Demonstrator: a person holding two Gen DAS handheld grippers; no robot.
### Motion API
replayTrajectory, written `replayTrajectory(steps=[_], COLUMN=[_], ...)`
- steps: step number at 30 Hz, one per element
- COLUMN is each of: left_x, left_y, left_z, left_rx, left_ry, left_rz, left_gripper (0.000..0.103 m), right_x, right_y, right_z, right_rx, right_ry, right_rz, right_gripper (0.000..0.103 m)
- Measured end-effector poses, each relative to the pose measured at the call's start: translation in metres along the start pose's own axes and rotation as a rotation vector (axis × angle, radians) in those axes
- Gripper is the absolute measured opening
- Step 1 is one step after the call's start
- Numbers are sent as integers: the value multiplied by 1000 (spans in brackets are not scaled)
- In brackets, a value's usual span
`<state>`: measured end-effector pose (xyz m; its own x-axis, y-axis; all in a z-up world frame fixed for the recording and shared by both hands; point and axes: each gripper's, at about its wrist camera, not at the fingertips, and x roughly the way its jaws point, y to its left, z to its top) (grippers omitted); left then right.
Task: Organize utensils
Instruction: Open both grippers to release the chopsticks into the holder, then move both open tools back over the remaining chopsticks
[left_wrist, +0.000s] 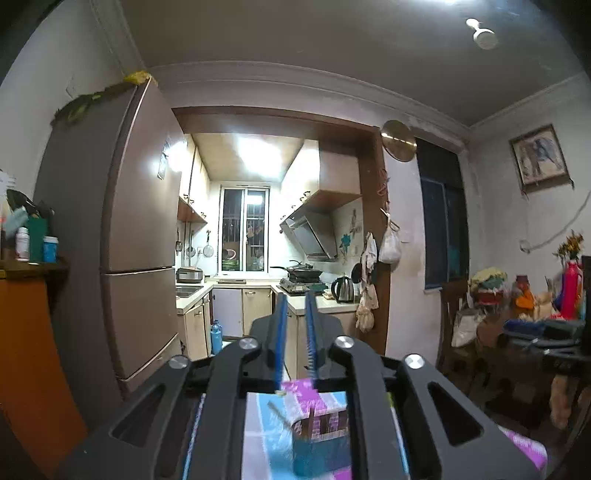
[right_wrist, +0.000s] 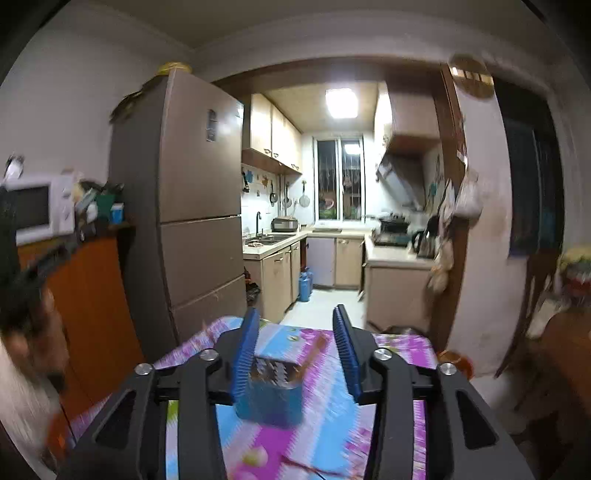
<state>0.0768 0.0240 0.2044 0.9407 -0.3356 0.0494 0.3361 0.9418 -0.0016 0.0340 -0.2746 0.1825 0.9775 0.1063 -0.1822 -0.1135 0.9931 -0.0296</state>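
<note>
A blue utensil holder (right_wrist: 271, 397) stands on the table with the pink and blue cloth (right_wrist: 328, 413). In the right wrist view it sits between and below my open right gripper (right_wrist: 297, 325), whose blue pads are wide apart and empty. In the left wrist view the holder (left_wrist: 319, 443) shows under my left gripper (left_wrist: 296, 301), which is raised above the table. The left gripper's blue pads stand close together with a narrow gap; nothing shows between them. A thin grey utensil (left_wrist: 279, 413) pokes up by the holder.
A tall brown fridge (right_wrist: 192, 206) stands at the left. An orange cabinet (right_wrist: 92, 295) with a microwave (right_wrist: 37, 206) is beside it. The kitchen doorway is straight ahead. A cluttered side table (left_wrist: 535, 321) is at the right.
</note>
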Motion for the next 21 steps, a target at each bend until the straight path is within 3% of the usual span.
replayTrajectory(steps=[3, 7, 9, 11, 12, 15, 17, 21], left_x=[-36, -60, -71, -83, -85, -95, -97, -106], left_y=[1, 3, -3, -8, -11, -11, -13, -24], left_z=[-14, -45, -71, -96, -112, -156, -180, -225], left_rx=[20, 26, 82, 123, 120, 89, 96, 80], left_ry=[15, 92, 119, 161, 206, 330, 385, 485], left_rz=[20, 40, 82, 114, 112, 105, 102, 74], left_gripper=[19, 25, 26, 38, 48, 49, 49, 47], right_x=[-44, -85, -96, -98, -99, -94, -90, -80], right_y=[-6, -3, 0, 6, 9, 25, 38, 62], right_z=[-33, -95, -130, -159, -173, -217, -245, -278], right_rx=[-32, -48, -23, -4, 1, 3, 15, 5], right_ry=[1, 77, 146, 207, 235, 318, 368, 398], right_rz=[-93, -142, -155, -154, -156, -178, -151, -117], right_gripper=[62, 62, 62, 62, 62, 62, 59, 33])
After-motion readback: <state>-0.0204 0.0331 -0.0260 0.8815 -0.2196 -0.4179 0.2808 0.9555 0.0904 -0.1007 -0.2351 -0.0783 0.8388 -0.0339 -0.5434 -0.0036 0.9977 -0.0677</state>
